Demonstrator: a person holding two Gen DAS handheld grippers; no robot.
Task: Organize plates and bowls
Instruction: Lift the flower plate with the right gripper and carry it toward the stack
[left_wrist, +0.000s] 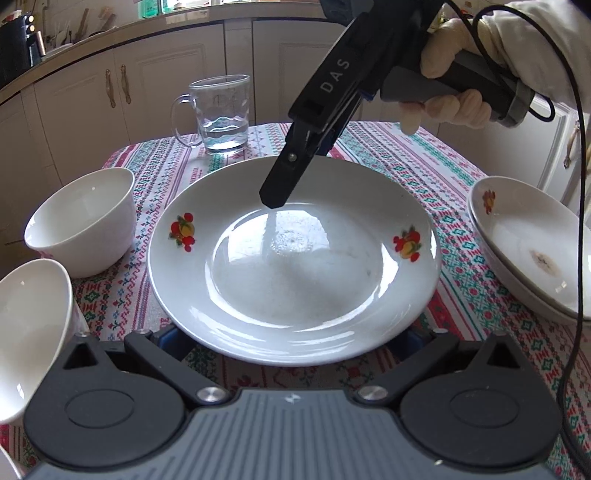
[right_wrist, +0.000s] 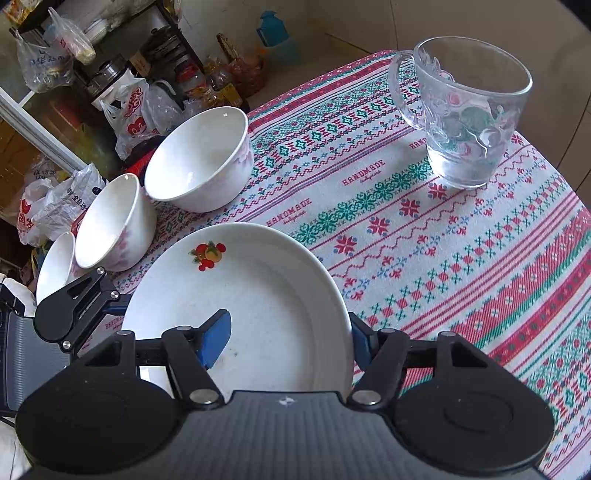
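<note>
A white plate (left_wrist: 295, 295) with fruit decals lies in the middle of the patterned tablecloth (left_wrist: 388, 147). My right gripper (left_wrist: 273, 199) comes down from the upper right in a gloved hand (left_wrist: 450, 99) and is shut on the plate's far rim. In the right wrist view one blue pad (right_wrist: 216, 339) rests inside the plate (right_wrist: 258, 288) and the other sits outside its rim, with the right gripper (right_wrist: 288, 341) straddling it. My left gripper (left_wrist: 286, 343) stands open at the plate's near edge, which hides its pads. White bowls (left_wrist: 81, 221) (left_wrist: 33, 332) stand to the left.
Two stacked deep plates (left_wrist: 524, 251), the top one stained brown, sit at the right table edge. A glass mug (left_wrist: 221, 114) with a little water stands behind the plate. A row of bowls (right_wrist: 199, 158) lines one table edge. Cabinets and bags surround the table.
</note>
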